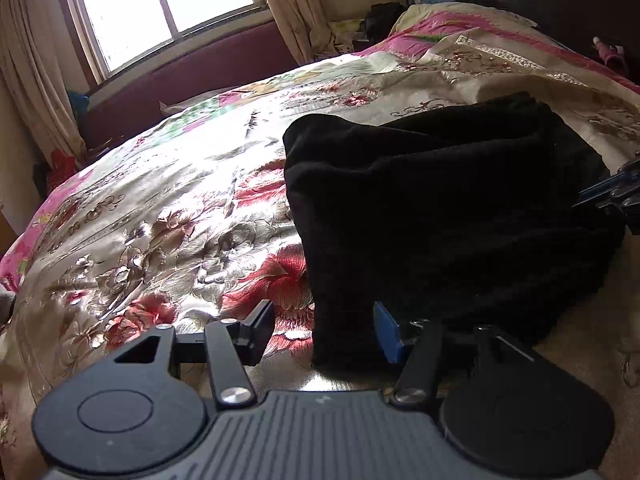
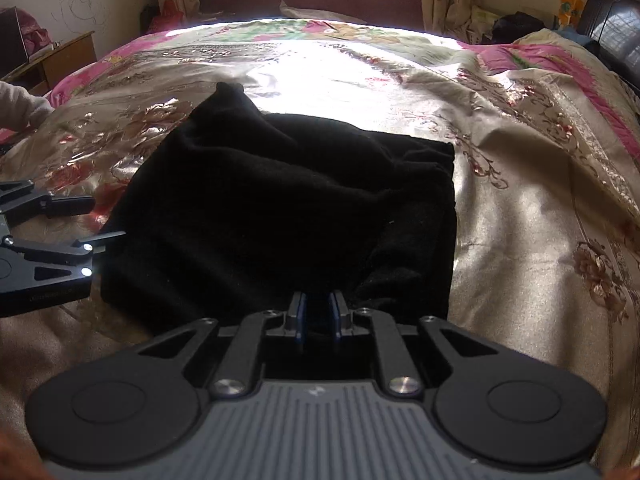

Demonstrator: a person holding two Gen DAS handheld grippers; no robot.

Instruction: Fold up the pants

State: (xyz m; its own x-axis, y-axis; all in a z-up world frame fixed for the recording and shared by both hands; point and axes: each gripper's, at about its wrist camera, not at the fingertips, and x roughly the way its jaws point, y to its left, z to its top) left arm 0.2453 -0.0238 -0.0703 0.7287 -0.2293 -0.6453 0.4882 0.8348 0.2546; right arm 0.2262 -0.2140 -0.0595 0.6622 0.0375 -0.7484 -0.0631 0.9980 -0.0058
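The black knitted pants [image 2: 280,208] lie folded into a thick, roughly square bundle on the bed, on a shiny cream satin bedspread with red and pink flowers [image 2: 520,220]. The right gripper [image 2: 318,314] sits at the bundle's near edge, its blue-padded fingers [image 2: 301,312] narrow, with a fold of the dark cloth pinched between them. The left gripper [image 1: 326,330] stands at the bundle's near left corner with fingers wide apart: one black finger [image 1: 260,330] over the bare bedspread, the blue-padded one [image 1: 386,330] against the cloth. No earlier frame is given.
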